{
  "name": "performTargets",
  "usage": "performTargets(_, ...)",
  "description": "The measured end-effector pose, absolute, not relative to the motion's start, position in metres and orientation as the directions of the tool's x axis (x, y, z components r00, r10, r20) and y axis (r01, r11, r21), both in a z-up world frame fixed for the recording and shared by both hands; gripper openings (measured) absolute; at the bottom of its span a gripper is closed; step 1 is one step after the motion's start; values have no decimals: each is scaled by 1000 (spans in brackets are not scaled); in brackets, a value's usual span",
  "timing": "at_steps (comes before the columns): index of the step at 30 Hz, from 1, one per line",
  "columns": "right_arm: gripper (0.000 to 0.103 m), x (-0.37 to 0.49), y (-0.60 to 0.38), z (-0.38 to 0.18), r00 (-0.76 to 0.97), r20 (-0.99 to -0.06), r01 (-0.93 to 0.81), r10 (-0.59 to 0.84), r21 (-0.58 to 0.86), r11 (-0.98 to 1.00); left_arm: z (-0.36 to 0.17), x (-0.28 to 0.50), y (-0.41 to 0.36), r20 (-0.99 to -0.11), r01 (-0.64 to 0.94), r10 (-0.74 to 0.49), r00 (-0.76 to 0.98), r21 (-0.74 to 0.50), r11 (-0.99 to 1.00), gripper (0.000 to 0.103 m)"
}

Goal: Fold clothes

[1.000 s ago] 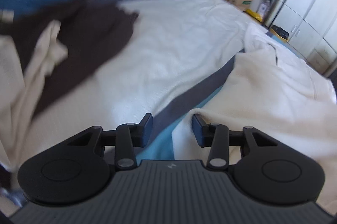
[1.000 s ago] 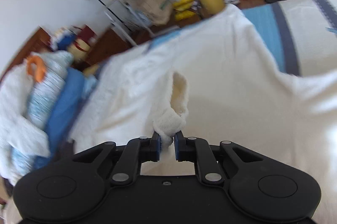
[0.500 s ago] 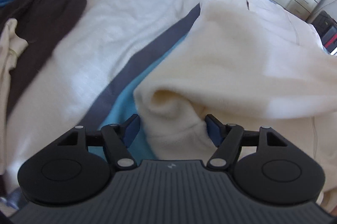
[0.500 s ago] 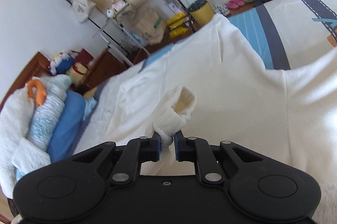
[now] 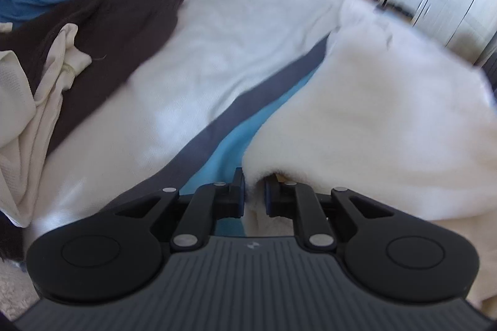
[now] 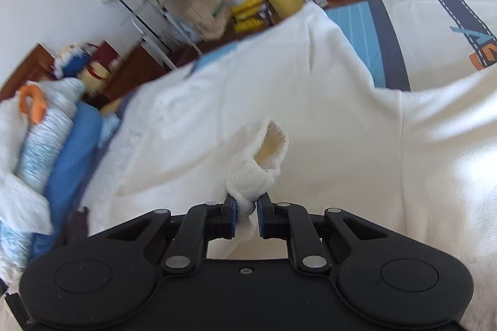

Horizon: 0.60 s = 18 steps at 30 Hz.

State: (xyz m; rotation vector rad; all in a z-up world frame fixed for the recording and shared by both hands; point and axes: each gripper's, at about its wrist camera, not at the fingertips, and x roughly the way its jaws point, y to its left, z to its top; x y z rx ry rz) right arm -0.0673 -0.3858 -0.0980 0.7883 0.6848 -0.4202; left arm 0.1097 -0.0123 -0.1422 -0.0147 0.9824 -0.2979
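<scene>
The cream fleece garment [image 5: 388, 113] lies spread over the bed with the striped cover [image 5: 248, 101], and I hold it at two places. My left gripper [image 5: 254, 194] has its fingers pressed in on a thick rounded edge of the fleece at the near side, with cloth filling the narrow gap between them. My right gripper [image 6: 247, 216] pinches a bunched, looped bit of the same fleece [image 6: 264, 157], perhaps a cuff or a hem; I cannot tell which.

As to progress, I judge only this far: the garment is not in a tidy folded packet. Most of it lies broad and loose across the bed, with one soft roll of doubled cloth near my left fingers. This would fit a fold just being drawn over, or one half laid that has yet to be squared. What is left, as far as I see, is to bring the held edges across and flatten the rest.

Around it, a dark brown garment [image 5: 124, 29] and a pale beige waffle-knit garment [image 5: 28, 101] lie crumpled to the left, close to the working area but apart from the fleece. Blue and white bedding [image 6: 46, 138] is stacked beyond. The brown and beige heap limits the free bed on that side.
</scene>
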Motion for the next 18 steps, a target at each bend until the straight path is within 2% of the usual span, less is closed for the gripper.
performTargets(3,22,-56,-394,-109,650,-752,633,-104,461,622,-147,116,-18,-829,234,-232,509,-126,964,16)
performTargets(7,44,-67,-392,-98,692,-717,593,-79,503,629,-145,112,-14,-829,238,-227,512,-117,964,21)
performTargets(10,50,-80,-391,-87,706,-708,573,-38,538,618,-139,102,-21,-823,278,-176,540,-23,960,22)
performTargets(12,54,-87,-385,-79,689,-724,589,-30,536,604,-129,93,-22,-810,290,-174,560,-5,957,25)
performTargets(18,57,-100,-352,-47,660,-751,519,-36,420,745,-99,66,-24,-768,324,-175,616,44,945,25)
